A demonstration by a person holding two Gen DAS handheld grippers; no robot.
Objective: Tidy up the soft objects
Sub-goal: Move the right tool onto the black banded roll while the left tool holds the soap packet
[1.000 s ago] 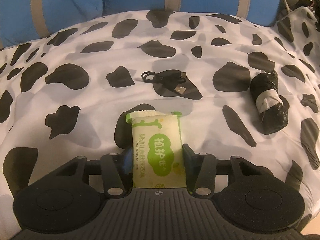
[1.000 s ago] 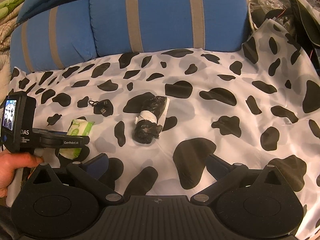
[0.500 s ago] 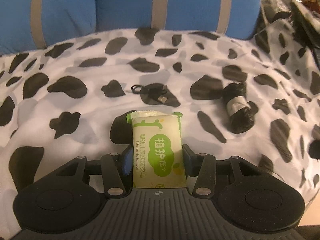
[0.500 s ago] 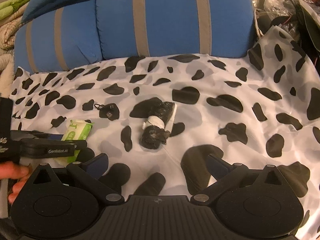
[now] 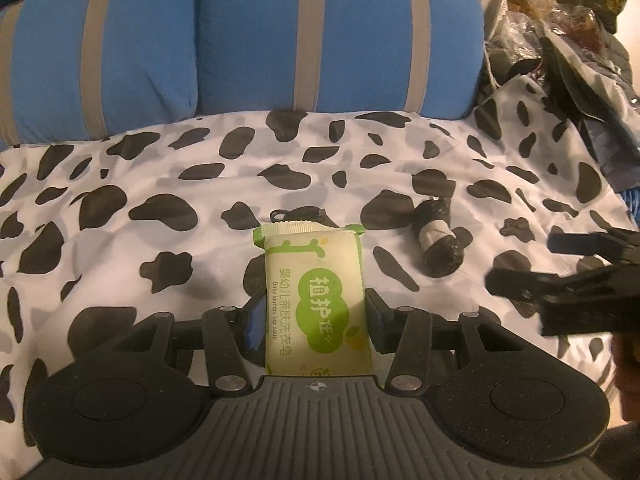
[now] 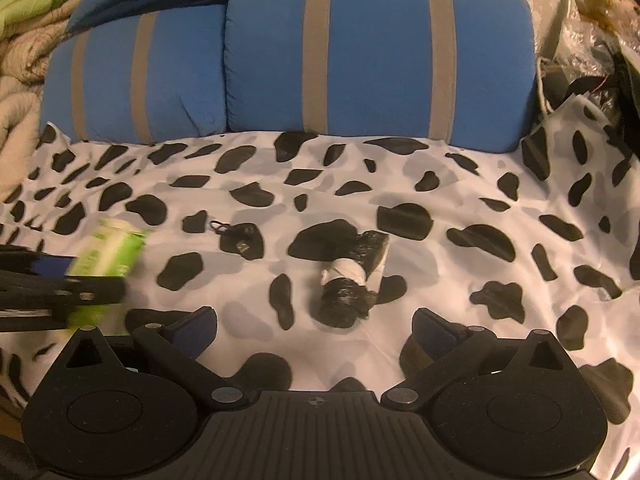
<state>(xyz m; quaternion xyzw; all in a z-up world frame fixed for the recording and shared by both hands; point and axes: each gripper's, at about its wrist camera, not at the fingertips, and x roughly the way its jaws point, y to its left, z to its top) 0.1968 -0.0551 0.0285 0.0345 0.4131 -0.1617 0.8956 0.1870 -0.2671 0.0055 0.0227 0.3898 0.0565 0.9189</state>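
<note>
A black plastic-wrapped roll (image 6: 348, 284) and coiled black cable (image 6: 236, 236) lie on the cow-print sheet (image 6: 440, 264). The left gripper (image 5: 316, 312) clamps a green-and-cream soap packet (image 5: 316, 300); the right gripper (image 6: 314, 322) gapes wide above the sheet.

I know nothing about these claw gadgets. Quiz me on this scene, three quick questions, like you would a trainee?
1. True or false: the left claw is shut on the green soap packet.
2. What lies nearest ahead of the open right claw: A) black cable, B) black bag roll, C) blue cushion?
3. Fill in: everything rests on a ____-patterned sheet.

Key: 1 true; 2 B; 3 cow.
</note>
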